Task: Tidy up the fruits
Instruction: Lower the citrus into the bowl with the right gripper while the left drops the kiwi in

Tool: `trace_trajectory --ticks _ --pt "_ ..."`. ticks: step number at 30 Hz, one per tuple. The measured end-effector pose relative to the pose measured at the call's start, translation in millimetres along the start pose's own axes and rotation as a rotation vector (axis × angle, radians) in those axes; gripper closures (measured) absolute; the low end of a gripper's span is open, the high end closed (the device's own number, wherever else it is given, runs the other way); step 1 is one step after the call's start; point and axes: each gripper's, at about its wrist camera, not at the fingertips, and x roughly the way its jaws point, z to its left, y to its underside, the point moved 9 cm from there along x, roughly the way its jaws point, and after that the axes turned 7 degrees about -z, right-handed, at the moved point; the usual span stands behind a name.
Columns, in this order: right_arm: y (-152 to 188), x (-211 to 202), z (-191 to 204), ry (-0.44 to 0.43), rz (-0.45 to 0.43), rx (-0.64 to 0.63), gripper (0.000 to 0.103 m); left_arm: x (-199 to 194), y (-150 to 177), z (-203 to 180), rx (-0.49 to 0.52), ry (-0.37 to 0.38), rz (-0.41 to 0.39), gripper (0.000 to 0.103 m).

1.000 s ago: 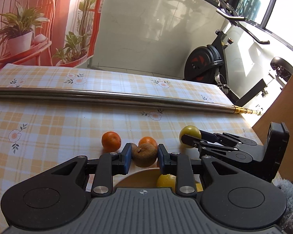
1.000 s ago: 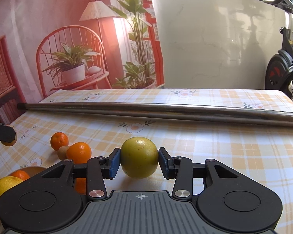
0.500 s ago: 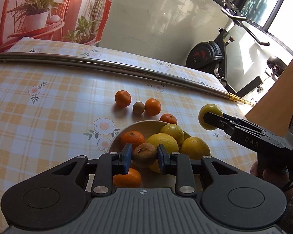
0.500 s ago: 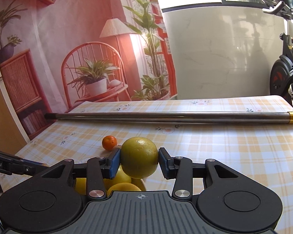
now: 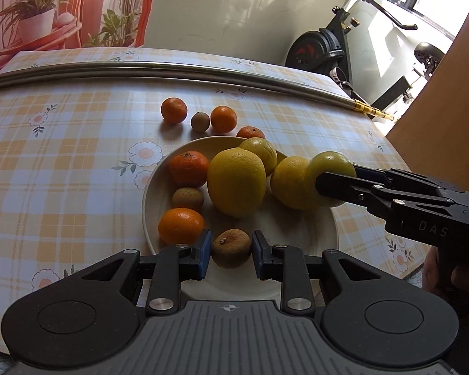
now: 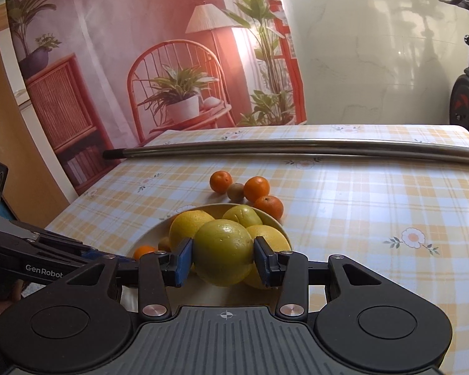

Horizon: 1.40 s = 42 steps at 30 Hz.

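- Left hand-held gripper [image 5: 229,254]: pads spread, with a slight gap on each side of a brown kiwi [image 5: 230,247]. The kiwi lies at the 6 o'clock edge of the cream bowl [image 5: 150,209]; whether it rests on the bowl or is touched by a pad cannot be told.
- Right hand-held gripper [image 6: 223,261]: pinching a yellow-green fruit [image 6: 223,256] between both blue pads, held over the bowl's 3 o'clock side, as seen from the left wrist view.
- Bowl contents: 3 large yellow fruits, 2 tangerines and 1 small brown kiwi, packed touching one another.
- Loose fruit on the surface [image 5: 62,156], at 12 o'clock from the bowl: 3 tangerines and 1 kiwi in a close cluster. The nearest tangerine [image 5: 250,132] sits just beside the bowl rim.
- A metal pole [image 5: 203,73] lies across the far side of the surface, well apart from the fruit.
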Motion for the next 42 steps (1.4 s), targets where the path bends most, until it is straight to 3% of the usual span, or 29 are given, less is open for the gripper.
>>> trace_trajectory --ticks 13,22,33,42 --pt "37.4 12.0 -7.3 0.033 0.145 0.034 0.064 11.5 15.1 12.9 0.001 -0.047 0.047 0.074" --pt "41.0 14.4 -7.9 0.033 0.146 0.022 0.064 13.2 13.8 13.8 0.049 -0.085 0.020 0.074" --pt "38.9 14.3 -7.7 0.043 0.152 0.014 0.064 13.0 13.0 15.0 0.038 -0.078 0.017 0.073" --pt "26.8 5.9 0.2 0.018 0.116 -0.020 0.062 3.5 10.5 9.6 0.049 -0.075 -0.004 0.060"
